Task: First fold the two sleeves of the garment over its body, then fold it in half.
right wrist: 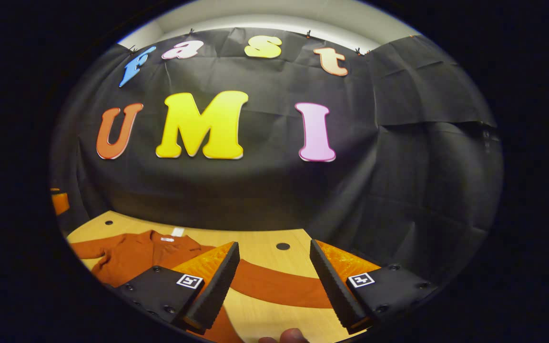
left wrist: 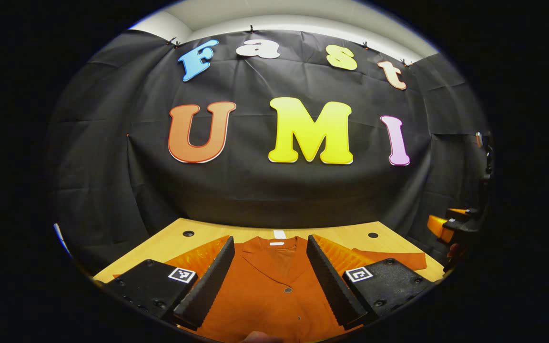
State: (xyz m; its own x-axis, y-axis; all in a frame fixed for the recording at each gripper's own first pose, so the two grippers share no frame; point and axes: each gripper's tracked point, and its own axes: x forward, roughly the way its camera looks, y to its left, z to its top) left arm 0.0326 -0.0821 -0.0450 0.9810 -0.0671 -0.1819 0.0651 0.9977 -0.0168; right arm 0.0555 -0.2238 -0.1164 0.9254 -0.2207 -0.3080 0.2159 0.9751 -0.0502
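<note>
A rust-orange buttoned garment (left wrist: 274, 286) lies flat on the wooden table (left wrist: 169, 243), collar toward the wall. My left gripper (left wrist: 270, 274) hovers open above its chest, fingers apart on either side of the collar and button line. One sleeve (left wrist: 393, 259) stretches out to the right. In the right gripper view the garment's body (right wrist: 136, 257) lies at the left, and its long sleeve (right wrist: 279, 288) runs out across the table. My right gripper (right wrist: 274, 281) is open above that sleeve, holding nothing.
The black cloth wall stands close behind the table's far edge. Small dark holes (left wrist: 188, 234) (right wrist: 282, 246) mark the tabletop. The other gripper (left wrist: 455, 226) shows at the right edge of the left gripper view. A fingertip (right wrist: 293, 336) shows at the bottom edge.
</note>
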